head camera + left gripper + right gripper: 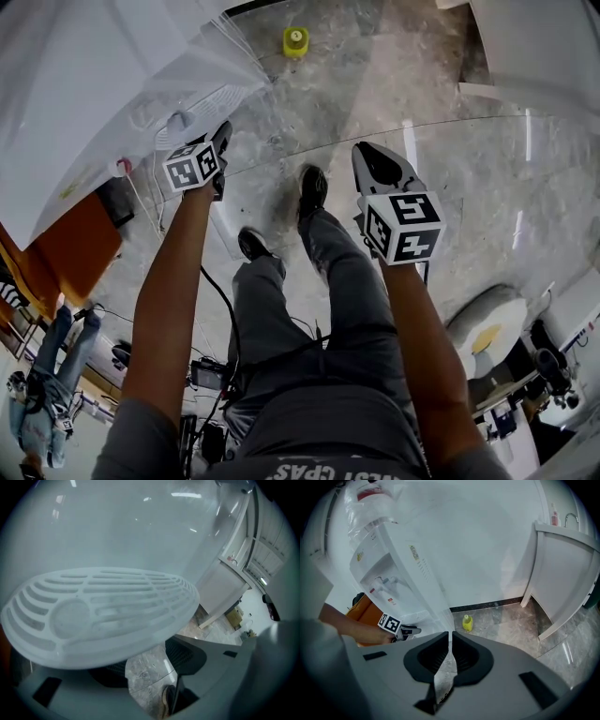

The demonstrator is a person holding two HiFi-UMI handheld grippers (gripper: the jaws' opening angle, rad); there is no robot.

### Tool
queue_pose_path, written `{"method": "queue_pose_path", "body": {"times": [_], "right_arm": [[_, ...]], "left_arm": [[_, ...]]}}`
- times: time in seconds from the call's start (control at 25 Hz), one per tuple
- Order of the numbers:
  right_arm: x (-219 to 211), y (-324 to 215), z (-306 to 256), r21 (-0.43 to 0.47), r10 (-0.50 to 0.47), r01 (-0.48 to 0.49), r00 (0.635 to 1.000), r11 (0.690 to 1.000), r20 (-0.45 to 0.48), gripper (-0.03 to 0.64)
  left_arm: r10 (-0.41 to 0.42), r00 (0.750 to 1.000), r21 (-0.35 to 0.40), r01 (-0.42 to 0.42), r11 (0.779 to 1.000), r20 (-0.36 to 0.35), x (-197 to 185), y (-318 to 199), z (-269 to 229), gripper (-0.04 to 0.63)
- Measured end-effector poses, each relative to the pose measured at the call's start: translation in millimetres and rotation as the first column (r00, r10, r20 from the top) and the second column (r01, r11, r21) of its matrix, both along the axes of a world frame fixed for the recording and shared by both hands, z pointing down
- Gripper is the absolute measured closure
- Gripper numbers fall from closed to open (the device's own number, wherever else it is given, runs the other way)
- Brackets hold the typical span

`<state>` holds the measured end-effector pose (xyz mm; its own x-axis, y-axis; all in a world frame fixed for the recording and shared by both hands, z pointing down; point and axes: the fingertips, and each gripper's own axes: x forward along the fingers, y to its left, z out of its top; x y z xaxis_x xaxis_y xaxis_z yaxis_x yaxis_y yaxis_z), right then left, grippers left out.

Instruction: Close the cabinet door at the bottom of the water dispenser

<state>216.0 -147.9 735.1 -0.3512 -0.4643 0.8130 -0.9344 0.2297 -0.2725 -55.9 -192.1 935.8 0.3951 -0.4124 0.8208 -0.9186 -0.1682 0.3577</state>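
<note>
the water dispenser (94, 84) stands at the person's left. a pale panel (222, 232) juts from its foot over the floor, and it looks to be the open cabinet door. the left tongs (150, 667) hang released just under the drip tray (98, 616), with only floor between the jaws. the right tongs (451, 637) are clenched on nothing, well off to the side. the door is probably thin, light and free-swinging, so i'd nudge its outer edge rather than grip it.

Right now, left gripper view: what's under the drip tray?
Marble floor and a shoe, between the left hand-held gripper's open jaws. The drip tray and gripper body cover the rest; no cabinet door shows.
</note>
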Motion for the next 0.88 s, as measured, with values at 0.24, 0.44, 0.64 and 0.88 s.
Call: {"method": "queue_pose_path", "body": {"times": [0.24, 0.44, 0.64, 0.88], "right_arm": [[4, 4, -1, -0.003, 0.002, -0.002, 1.000, 1.000, -0.004, 0.584], [-8, 4, -19, 0.012, -0.004, 0.003, 1.000, 1.000, 0.014, 0.584], [-25, -5, -60, 0.061, -0.027, 0.025, 0.999, 0.998, 0.032, 0.584], [-44, -16, -112, 0.118, -0.056, 0.050, 0.997, 0.992, 0.044, 0.584]], "left_arm": [[-0.059, 0.998, 0.024, 0.060, 0.998, -0.032, 2, -7, -8, 0.345], [-0.014, 0.999, 0.004, 0.014, 1.000, -0.034, 10, 20, -33, 0.345], [0.020, 0.999, 0.065, -0.018, 0.998, -0.039, 21, 44, -92, 0.367], [0.025, 0.996, 0.178, -0.010, 0.984, -0.081, 22, 53, -182, 0.418]]}}
